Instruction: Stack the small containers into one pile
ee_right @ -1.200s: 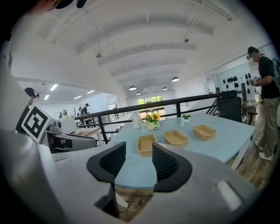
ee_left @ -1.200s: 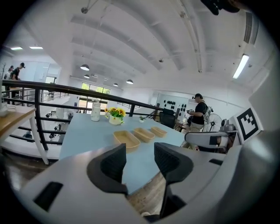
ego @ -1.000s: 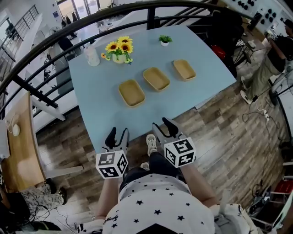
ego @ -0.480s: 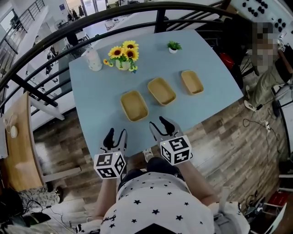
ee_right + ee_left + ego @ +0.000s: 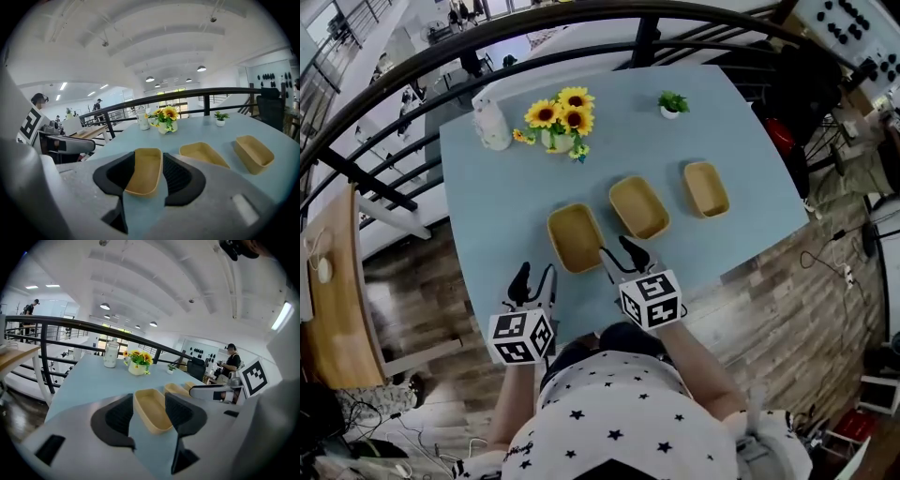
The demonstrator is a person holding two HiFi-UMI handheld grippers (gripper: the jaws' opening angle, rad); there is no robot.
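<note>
The pale blue counter (image 5: pixel 487 197) carries a white pot of sunflowers (image 5: pixel 562 117) at its far edge, with a white bottle (image 5: pixel 492 124) just to the left of it and a small green potted plant (image 5: pixel 673 103) well off to the right. A black railing (image 5: pixel 645 42) curves behind. Wood floor (image 5: pixel 787 272) lies at the right, and a wooden side table (image 5: pixel 337 300) at the left.

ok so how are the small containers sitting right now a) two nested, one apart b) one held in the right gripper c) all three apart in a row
C: the left container, middle container and right container lie apart on the table, and the left gripper and right gripper are open, empty.
</note>
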